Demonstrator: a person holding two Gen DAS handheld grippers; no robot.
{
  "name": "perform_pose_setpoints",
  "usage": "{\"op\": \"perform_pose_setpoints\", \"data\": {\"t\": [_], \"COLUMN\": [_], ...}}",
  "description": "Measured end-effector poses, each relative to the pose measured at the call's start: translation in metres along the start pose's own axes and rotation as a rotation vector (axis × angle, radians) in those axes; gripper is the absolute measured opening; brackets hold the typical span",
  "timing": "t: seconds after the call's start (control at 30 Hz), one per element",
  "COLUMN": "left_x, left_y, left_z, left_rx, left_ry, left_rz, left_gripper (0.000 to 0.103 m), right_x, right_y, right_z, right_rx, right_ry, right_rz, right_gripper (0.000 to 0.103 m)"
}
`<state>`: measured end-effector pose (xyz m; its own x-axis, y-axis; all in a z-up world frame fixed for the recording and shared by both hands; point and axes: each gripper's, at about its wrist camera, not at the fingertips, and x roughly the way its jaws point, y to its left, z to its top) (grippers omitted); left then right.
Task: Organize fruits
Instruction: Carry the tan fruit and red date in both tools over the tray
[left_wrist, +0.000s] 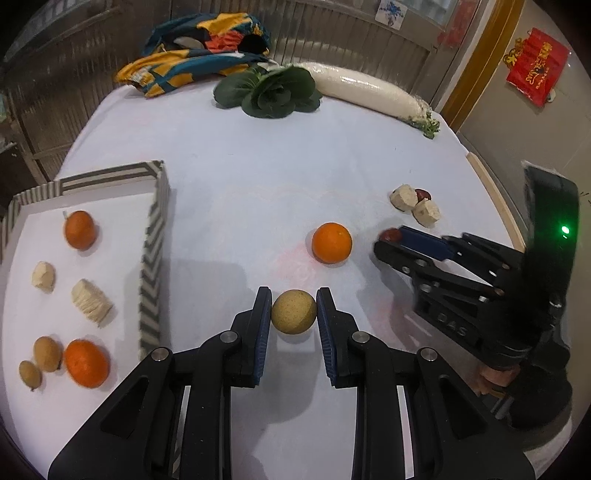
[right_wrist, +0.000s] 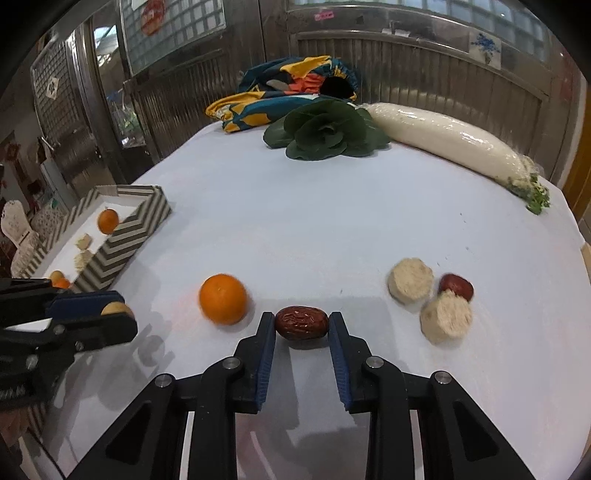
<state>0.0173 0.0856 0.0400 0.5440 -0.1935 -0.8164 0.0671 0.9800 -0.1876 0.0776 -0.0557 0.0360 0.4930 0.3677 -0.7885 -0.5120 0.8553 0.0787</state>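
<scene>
Two grippers work over the white table (left_wrist: 258, 177): the left gripper (left_wrist: 294, 314), nearly closed, pinches a round tan fruit (left_wrist: 294, 312) beside the striped tray (left_wrist: 151, 258) at the left edge. Rightward past a loose orange (right_wrist: 222, 298), the right gripper (right_wrist: 301, 325) clamps a red date (right_wrist: 301, 323) by its ends, near the right edge.

counter (right_wrist: 295, 229): matt white cloth | red date (right_wrist: 301, 325): glossy, wrinkled | radish (right_wrist: 439, 142): shiny plastic wrap | tray (left_wrist: 153, 240): striped paper
</scene>
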Motion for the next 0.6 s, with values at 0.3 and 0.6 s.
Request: {"op": "perform_pose_setpoints", "data": {"t": [0.3, 0.6], "left_x": [-0.027, -0.055], "left_y": [0.010, 0.027], "left_z": [-0.017, -0.035], "left_rx": [0.002, -0.004], "left_ry": [-0.064, -0.121], "left_rz": [0.061, 0.110], "left_gripper": [0.024, 0.024], "right_x": [-0.043, -0.055], "right_y": [0.026, 0.073], "right_z": [-0.022, -0.032], "right_rx": [0.000, -0.044], "right_ry": [-0.073, -0.090], "right_rz": [0.040, 0.098], "right_gripper": [0.028, 0.028]}}
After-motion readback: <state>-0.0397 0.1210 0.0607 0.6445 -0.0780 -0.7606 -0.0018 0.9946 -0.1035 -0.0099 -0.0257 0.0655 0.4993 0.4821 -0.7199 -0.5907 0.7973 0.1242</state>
